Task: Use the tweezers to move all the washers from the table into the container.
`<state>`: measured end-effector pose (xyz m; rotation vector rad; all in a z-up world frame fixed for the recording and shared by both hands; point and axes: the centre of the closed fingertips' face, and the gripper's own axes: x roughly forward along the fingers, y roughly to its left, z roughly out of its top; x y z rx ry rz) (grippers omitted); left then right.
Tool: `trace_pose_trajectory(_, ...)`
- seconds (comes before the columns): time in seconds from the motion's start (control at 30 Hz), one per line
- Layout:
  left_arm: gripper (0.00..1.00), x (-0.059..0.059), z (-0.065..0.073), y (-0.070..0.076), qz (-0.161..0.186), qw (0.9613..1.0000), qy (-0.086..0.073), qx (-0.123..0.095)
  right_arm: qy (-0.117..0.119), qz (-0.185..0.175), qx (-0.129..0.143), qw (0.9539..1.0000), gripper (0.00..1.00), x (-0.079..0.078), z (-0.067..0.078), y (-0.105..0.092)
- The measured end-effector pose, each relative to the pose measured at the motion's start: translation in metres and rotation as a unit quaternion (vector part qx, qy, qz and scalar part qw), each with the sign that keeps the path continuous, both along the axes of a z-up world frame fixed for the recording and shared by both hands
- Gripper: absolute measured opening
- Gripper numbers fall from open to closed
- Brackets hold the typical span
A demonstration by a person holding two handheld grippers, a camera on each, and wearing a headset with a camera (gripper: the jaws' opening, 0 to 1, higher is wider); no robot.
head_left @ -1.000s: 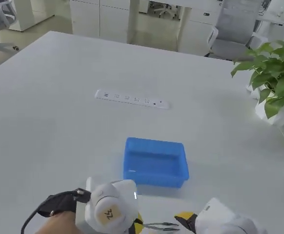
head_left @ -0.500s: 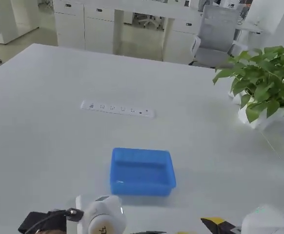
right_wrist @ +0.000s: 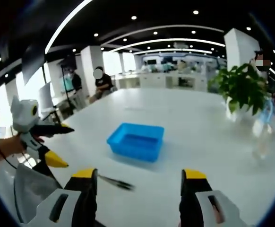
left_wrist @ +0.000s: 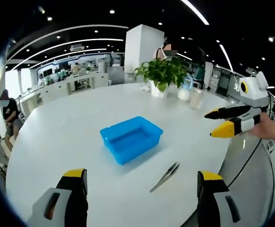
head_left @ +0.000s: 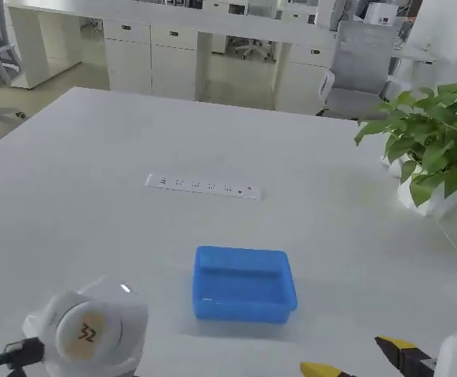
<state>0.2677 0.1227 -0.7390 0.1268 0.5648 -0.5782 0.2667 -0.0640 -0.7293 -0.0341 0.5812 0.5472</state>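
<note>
The tweezers [left_wrist: 165,176] lie flat on the table [left_wrist: 57,137], just ahead of the left gripper [left_wrist: 141,175] and a little right of centre. Their long axis slants toward the container [left_wrist: 131,137]. From the right gripper [right_wrist: 138,174] they sit by its left jaw. Both pairs of jaws are wide apart and empty. Nothing blocks the reach, and the plant [left_wrist: 163,73] is well beyond. I cannot make out any washers.

A: What rests on the wide white table [head_left: 79,204]?
B: A long white plastic power strip [head_left: 203,187] at mid-table; a leafy green plant in a white pot [head_left: 436,149] near the right edge
A: Beyond it?
B: A grey office chair [head_left: 362,55] and white cabinets [head_left: 154,55]
</note>
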Motion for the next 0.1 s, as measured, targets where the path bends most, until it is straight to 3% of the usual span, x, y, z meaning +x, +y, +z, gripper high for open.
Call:
trace_pose_trajectory(0.03, 0.99, -0.0013, -0.001, 0.0064, 0.012, 0.9999, 0.0, 0.012, 0.001, -0.002, -0.002, 1.0, 0.7, -0.0005, -0.0013, -0.0009)
trace_pose_trajectory(0.1, 0.99, -0.0055, -0.0019, 0.0088, 0.012, 0.9998, 0.002, 0.015, -0.001, -0.003, -0.006, 1.0, 0.73, -0.0013, -0.0021, -0.002)
